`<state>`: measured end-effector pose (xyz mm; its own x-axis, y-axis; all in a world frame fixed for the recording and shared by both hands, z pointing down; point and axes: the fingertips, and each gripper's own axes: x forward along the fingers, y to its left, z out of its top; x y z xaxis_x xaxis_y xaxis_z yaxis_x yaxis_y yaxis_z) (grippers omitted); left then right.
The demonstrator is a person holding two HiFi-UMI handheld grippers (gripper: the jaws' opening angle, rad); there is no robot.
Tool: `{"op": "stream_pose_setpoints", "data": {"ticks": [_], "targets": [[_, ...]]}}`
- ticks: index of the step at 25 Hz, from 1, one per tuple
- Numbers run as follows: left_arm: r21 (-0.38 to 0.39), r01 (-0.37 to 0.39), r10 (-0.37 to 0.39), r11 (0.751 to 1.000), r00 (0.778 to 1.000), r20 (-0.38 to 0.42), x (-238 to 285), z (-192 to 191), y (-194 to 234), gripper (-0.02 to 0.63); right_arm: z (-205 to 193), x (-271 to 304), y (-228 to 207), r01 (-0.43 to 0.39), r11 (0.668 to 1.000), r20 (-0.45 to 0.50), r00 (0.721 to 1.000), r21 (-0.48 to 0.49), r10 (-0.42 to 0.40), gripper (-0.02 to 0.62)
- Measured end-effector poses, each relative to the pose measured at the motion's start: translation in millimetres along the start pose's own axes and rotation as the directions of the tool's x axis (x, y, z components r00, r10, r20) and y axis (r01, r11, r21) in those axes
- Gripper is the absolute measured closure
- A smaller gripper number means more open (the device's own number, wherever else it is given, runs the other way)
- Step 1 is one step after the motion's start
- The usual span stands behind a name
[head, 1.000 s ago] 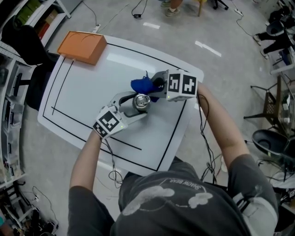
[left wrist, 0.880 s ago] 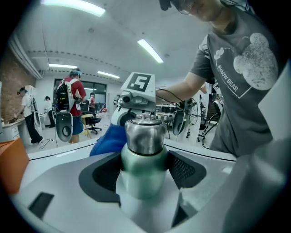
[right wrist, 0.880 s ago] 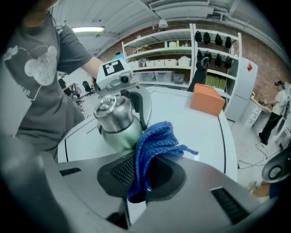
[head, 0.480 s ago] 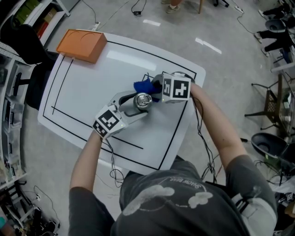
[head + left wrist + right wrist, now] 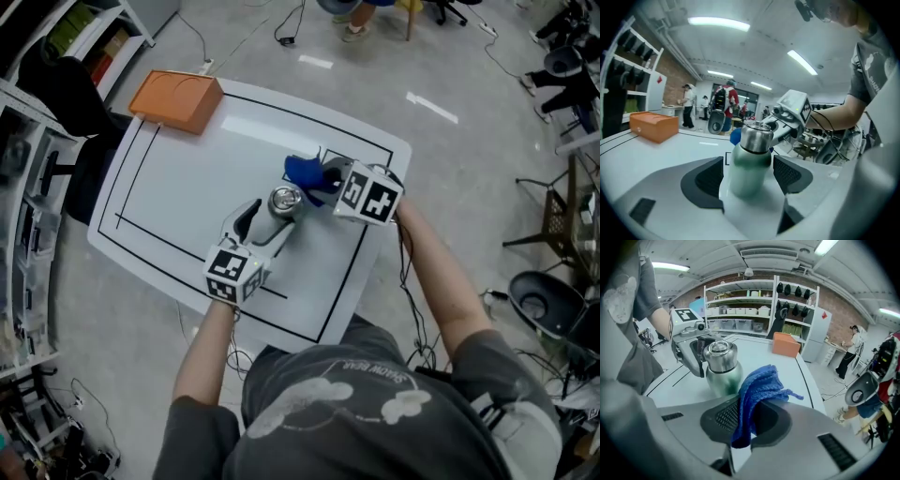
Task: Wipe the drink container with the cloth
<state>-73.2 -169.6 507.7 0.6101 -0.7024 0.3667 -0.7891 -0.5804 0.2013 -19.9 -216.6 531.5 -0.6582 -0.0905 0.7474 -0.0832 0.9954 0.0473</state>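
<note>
The drink container [image 5: 284, 202] is a green metal bottle with a steel top, standing on the white table [image 5: 169, 187]. My left gripper [image 5: 272, 220] comes at it from the near side. In the left gripper view the bottle [image 5: 750, 159] sits between the two dark pads [image 5: 707, 178], held by the left gripper [image 5: 749, 176]. My right gripper [image 5: 323, 183] is shut on a blue cloth [image 5: 305, 172] just past the bottle's far right side. In the right gripper view the cloth [image 5: 759, 385] hangs out of the right gripper [image 5: 747, 420], right against the bottle [image 5: 719, 369].
An orange box [image 5: 176, 100] stands at the table's far left corner. Black lines mark a rectangle on the tabletop. Shelving [image 5: 37, 56] stands along the left, and chairs [image 5: 548, 295] are on the right. People stand in the background [image 5: 724, 105].
My left gripper has swung round so its marker cube is nearer my body, still holding the bottle. The right gripper with the cloth has shifted slightly along the bottle's far side.
</note>
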Motion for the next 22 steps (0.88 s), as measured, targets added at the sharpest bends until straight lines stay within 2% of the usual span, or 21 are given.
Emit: {"op": "stream_pose_setpoints", "data": {"ticks": [3, 6, 9, 14, 16, 19, 22], "targets": [[-0.079, -0.123, 0.125, 0.989, 0.992, 0.022, -2, -2, -7, 0.276, -2, -10, 1, 0.034, 0.998, 0.014, 0.999, 0.045, -0.034, 0.552], [-0.131, -0.232, 0.238, 0.964, 0.971, 0.028, 2, -1, -13, 0.276, 0, -17, -2, 0.063, 0.994, 0.033, 0.997, 0.090, -0.066, 0.552], [-0.152, -0.345, 0.354, 0.926, 0.935, 0.036, 5, 3, -16, 0.275, 0, -22, -4, 0.092, 0.990, 0.037, 0.995, 0.104, -0.096, 0.552], [-0.176, -0.487, 0.498, 0.856, 0.867, 0.026, 12, 5, -14, 0.275, -1, -28, 1, 0.111, 0.986, 0.051, 0.992, 0.122, -0.118, 0.552], [-0.179, -0.534, 0.544, 0.826, 0.839, 0.006, 15, 6, -9, 0.275, 0, -31, 4, 0.117, 0.985, 0.054, 0.991, 0.128, -0.124, 0.552], [-0.190, -0.579, 0.582, 0.793, 0.812, -0.042, 20, 3, -2, 0.274, -1, -35, 7, 0.123, 0.984, 0.056, 0.990, 0.133, -0.131, 0.552], [-0.195, -0.593, 0.595, 0.781, 0.802, -0.059, 20, 1, 3, 0.278, -3, -38, 9, 0.127, 0.983, 0.055, 0.989, 0.129, -0.135, 0.552]]}}
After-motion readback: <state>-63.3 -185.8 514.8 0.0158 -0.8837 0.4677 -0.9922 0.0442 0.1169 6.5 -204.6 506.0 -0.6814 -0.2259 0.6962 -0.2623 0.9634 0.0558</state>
